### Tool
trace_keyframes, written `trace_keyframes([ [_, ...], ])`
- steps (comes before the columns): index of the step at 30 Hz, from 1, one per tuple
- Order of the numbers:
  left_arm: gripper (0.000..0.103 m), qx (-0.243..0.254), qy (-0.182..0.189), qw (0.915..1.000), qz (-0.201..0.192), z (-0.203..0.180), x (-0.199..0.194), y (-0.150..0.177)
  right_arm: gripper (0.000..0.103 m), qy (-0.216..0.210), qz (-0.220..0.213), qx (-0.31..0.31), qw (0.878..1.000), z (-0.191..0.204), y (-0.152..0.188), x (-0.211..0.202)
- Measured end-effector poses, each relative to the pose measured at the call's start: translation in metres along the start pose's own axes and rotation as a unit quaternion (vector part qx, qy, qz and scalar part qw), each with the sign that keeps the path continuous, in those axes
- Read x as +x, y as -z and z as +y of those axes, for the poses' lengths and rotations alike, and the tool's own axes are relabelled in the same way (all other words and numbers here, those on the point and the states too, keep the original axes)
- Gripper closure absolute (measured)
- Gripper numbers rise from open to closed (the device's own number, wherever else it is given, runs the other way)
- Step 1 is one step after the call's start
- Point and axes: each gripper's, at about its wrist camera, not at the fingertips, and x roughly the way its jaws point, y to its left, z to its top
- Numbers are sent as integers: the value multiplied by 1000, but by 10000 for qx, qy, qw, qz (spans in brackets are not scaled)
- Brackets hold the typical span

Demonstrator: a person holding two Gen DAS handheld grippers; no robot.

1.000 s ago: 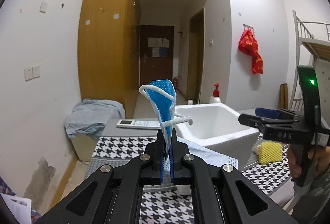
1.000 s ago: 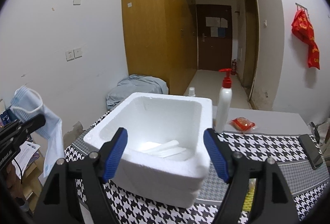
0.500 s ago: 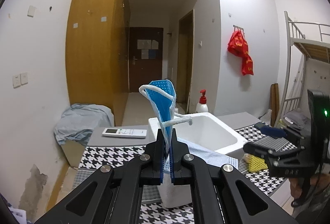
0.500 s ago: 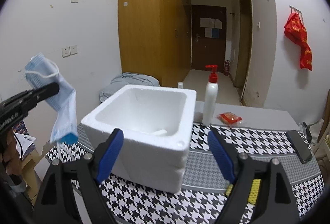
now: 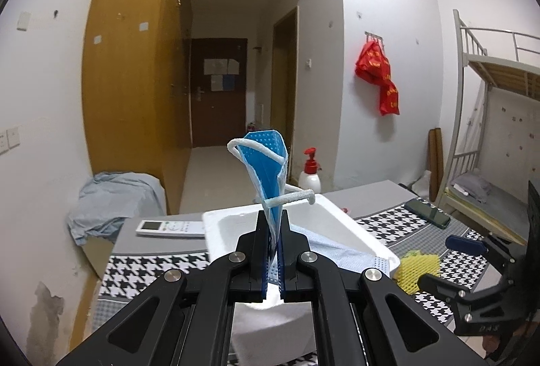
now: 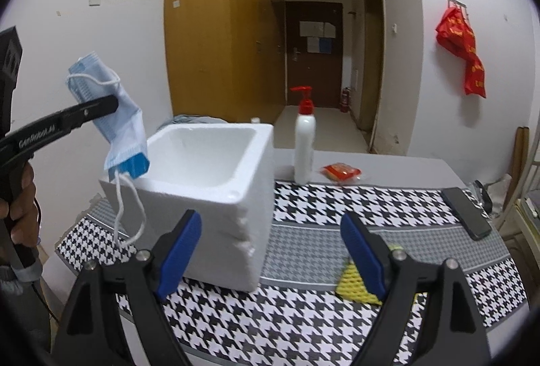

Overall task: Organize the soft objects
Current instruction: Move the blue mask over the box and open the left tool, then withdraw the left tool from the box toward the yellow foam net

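My left gripper (image 5: 274, 217) is shut on a blue face mask (image 5: 266, 163) with white ear loops. In the right wrist view the left gripper (image 6: 111, 103) holds the mask (image 6: 118, 119) in the air above the left rim of a white foam box (image 6: 209, 184); one loop dangles down the box's side. The box also shows in the left wrist view (image 5: 354, 237), just below the mask. My right gripper (image 6: 270, 244) is open and empty, low over the table in front of the box. A yellow foam net (image 6: 354, 285) lies by its right finger, and shows in the left wrist view (image 5: 418, 268).
A white pump bottle with red top (image 6: 304, 143) and a red packet (image 6: 341, 172) stand behind the box. A black phone (image 6: 467, 212) lies at the right. A white remote (image 5: 172, 227) lies at the table's back left. The table has a houndstooth cloth (image 6: 337, 197).
The left gripper has carried the mask up and rightwards to the box's left rim. The right gripper has pulled back and dropped lower, away from the box.
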Motion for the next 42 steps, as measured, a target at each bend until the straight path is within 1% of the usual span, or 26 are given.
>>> trace_keyframes([
  [5, 99, 1, 92, 9999, 130, -5, 18, -3, 16, 124, 70, 45, 9999, -7, 5, 0],
  [9, 99, -6, 68, 9997, 240, -6, 29, -6, 16, 206, 64, 85, 9997, -13, 9, -3],
  [15, 99, 8, 7, 9988, 481, -11, 51, -7, 16, 342, 96, 217, 9991, -22, 17, -8],
  [18, 97, 99, -153, 9980, 606, -15, 65, -6, 16, 405, 126, 300, 9987, -27, 21, -11],
  [19, 92, 118, -151, 9977, 649, -16, 68, -4, 16, 427, 134, 329, 9985, -29, 22, -12],
  [20, 81, 125, -154, 9974, 694, -17, 71, -3, 16, 442, 134, 347, 9983, -31, 23, -13],
  [21, 73, 110, -178, 9972, 717, -17, 73, -2, 16, 457, 128, 366, 9982, -33, 24, -15],
  [23, 30, 100, -219, 9973, 693, -16, 75, 0, 16, 491, 98, 407, 9979, -36, 25, -19],
  [25, 17, 75, -339, 9975, 615, -16, 74, 1, 16, 506, 87, 452, 9977, -40, 26, -21],
  [29, 11, 25, -448, 9974, 568, -16, 70, 1, 16, 570, 109, 487, 9971, -44, 29, -24],
  [31, 9, -17, -399, 9979, 511, -18, 63, 2, 16, 594, 89, 517, 9969, -47, 31, -27],
  [34, 1, -4, -329, 9990, 301, -26, 49, -1, 16, 657, 90, 559, 9962, -50, 34, -34],
  [39, 1, 188, -259, 9995, 68, -47, 26, -4, 16, 732, 48, 614, 9954, -56, 37, -48],
  [42, 1, 183, -112, 9998, -13, -56, 11, -2, 16, 768, 13, 618, 9951, -59, 39, -57],
])
